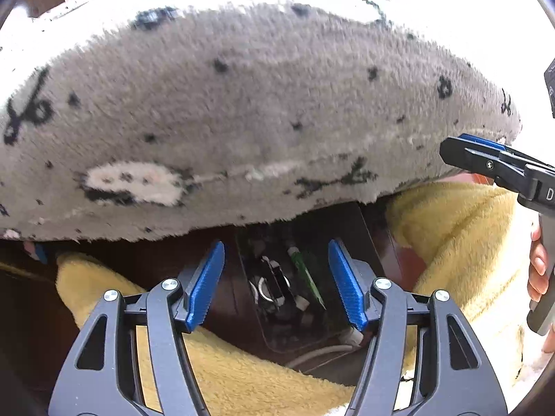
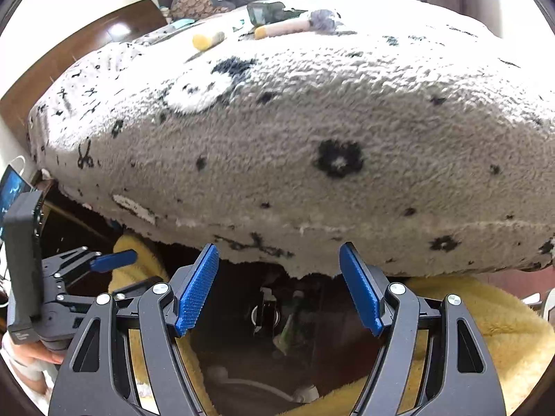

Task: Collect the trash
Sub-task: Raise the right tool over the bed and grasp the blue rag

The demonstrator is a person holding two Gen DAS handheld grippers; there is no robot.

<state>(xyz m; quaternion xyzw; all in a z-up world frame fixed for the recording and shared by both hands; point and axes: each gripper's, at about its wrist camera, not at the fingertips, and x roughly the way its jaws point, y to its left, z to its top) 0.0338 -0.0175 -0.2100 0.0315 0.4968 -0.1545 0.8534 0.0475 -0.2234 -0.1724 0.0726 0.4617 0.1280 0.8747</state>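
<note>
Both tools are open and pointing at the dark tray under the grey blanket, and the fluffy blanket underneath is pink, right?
Almost. The fluffy blanket underneath is yellow, not pink; the left wrist view shows it clearly. The rest holds: the left tool and the right tool are both open, pointing at the dark tray under the grey blanket.

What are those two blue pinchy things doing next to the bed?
A person holds a gripper in each hand at the side of a bed with a grey blanket. Both the left gripper and the right gripper are open and hold nothing. They point at a dark tray under the blanket's edge, with a green wrapper and other small things in it. A yellow blanket lies around it.
</note>
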